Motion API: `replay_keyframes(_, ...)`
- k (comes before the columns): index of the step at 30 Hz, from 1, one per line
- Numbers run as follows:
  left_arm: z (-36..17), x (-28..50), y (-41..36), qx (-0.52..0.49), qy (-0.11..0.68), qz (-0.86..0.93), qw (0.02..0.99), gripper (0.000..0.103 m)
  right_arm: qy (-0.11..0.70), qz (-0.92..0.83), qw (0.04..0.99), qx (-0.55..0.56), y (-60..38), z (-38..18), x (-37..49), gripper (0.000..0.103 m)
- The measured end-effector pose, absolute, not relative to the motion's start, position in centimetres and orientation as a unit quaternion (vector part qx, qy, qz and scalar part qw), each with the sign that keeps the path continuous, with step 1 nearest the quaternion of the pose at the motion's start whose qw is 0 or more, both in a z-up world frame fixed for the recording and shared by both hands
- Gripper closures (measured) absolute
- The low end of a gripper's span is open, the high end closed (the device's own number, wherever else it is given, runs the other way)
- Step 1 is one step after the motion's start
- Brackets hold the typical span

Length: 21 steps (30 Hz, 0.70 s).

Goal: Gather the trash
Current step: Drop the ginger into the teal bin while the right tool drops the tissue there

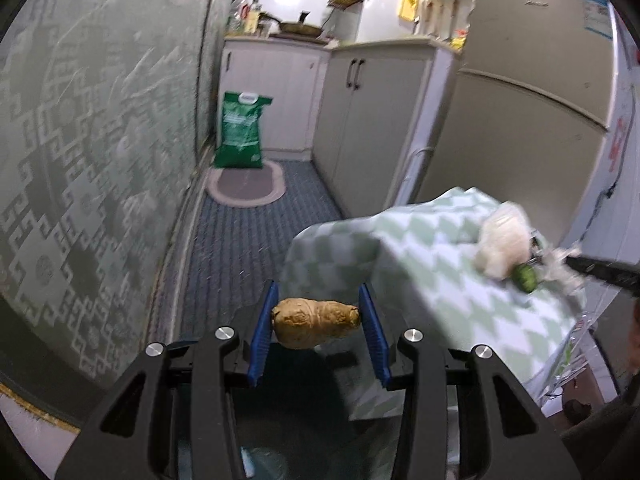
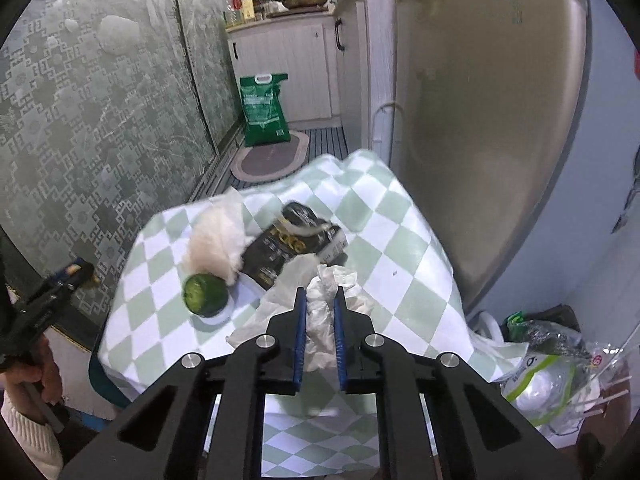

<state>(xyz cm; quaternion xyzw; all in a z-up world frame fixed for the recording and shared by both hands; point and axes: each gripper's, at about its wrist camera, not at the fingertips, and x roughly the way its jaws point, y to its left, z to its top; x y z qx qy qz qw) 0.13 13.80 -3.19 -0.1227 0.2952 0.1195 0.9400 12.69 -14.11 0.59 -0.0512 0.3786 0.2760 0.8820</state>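
My left gripper is shut on a brown potato-like lump, held off the left edge of the table with the green-checked cloth; it also shows in the right wrist view. My right gripper is shut on a crumpled white tissue above the checked table. On the table lie a cut green cucumber end, a crumpled pale wrapper and a black snack packet. The cucumber end and wrapper also show in the left wrist view.
A fridge stands right behind the table. Plastic bags with rubbish sit on the floor at the right. A green rice sack and an oval mat lie down the narrow kitchen aisle. A patterned wall runs along the left.
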Motion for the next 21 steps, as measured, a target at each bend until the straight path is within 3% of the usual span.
replay_keyframes(10,-7.5,-0.6,16.3,-0.132,0.369,0.149,0.908,0.059,0.32,0.287,0.902,-0.047,-12.9,4.6,10.6,0.091)
replay_keyframes(21,-13.2,-0.9,17.2,-0.114,0.474,0.147,0.861,0.058,0.307,0.392,0.865,-0.059,-6.1,5.4,7.1,0.091)
